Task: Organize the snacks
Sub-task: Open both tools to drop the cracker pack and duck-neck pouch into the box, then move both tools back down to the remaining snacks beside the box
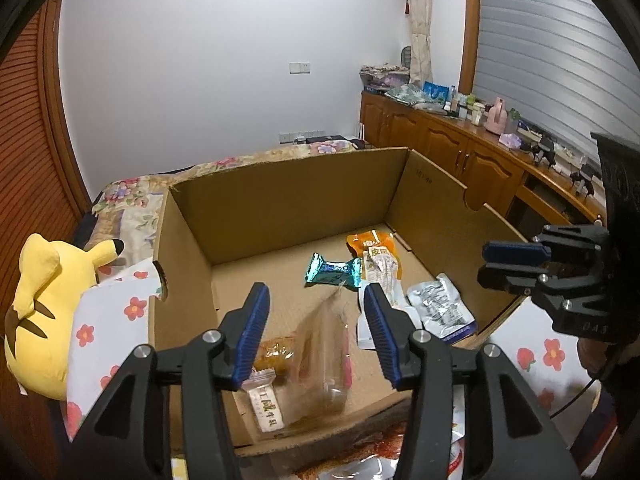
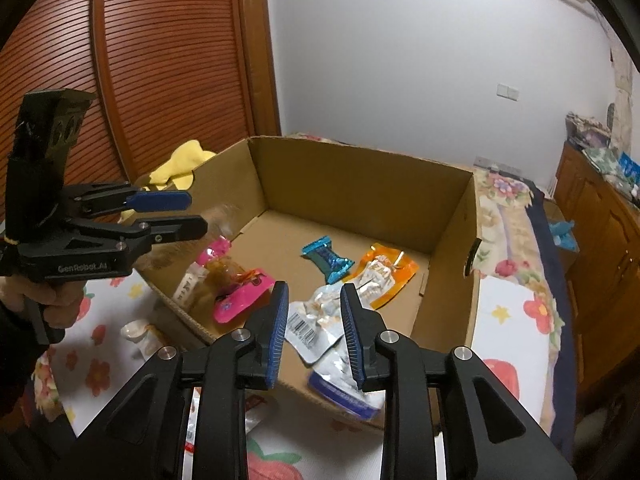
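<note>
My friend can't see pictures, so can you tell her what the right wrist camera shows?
An open cardboard box sits on a flowery bedspread, holding a blue candy, an orange packet, silver packets and a pink packet. The right gripper hovers over the silver packets with open jaws, holding nothing. The left gripper hangs at the left.

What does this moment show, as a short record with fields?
container: open cardboard box on a flowered bedspread
inside: teal wrapper, orange pouch, silver pouches, pink packet
blurred: clear packet under the left tongs, pads not touching it
right tongs: open, empty, above the silver pouches
outside: yellow plush beside the box
</note>
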### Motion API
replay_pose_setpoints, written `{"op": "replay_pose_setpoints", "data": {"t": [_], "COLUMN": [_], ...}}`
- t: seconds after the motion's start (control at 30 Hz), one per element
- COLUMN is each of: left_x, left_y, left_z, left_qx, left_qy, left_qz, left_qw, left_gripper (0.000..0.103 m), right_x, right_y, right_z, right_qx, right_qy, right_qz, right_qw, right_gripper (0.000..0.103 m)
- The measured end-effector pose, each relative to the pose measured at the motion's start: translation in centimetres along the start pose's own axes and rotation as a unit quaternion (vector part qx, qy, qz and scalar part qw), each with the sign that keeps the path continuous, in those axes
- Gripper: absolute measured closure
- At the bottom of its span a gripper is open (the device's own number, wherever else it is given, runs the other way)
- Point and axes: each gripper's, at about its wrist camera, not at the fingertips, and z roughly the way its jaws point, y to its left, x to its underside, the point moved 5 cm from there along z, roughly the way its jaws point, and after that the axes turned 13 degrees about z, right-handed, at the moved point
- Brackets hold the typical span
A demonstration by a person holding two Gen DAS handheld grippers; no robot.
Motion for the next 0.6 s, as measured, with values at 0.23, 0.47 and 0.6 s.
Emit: {"op": "replay_pose_setpoints", "data": {"t": [0.23,0.47,0.6], "left_x": [0.3,1.6,2.7], "left_y": [-0.9,-2.1,-2.7], "left_z": [-3.0,-6.5,-8.0], "left_qx": [0.001,0.001,-0.001], "left_qy": [-0.018,-0.033,-0.036], "left_qz": [0.007,0.012,0.017], "left_qw": [0.9998,0.9994,0.9992], "left_gripper": [0.053,0.052,0.051], "right_x": [0.6,1.9,3.4], "right_y": [1.1,3.1,4.3], "right_z": [-2.2,-4.6,-5.4], "right_qx": [0.007,0.010,0.009], "right_qy": [-0.009,-0.019,-0.019], "right_qz": [-0.003,-0.006,-0.003], "right_qw": [1.000,1.000,1.000], "right_gripper": [0.073,0.065,0.061]}}
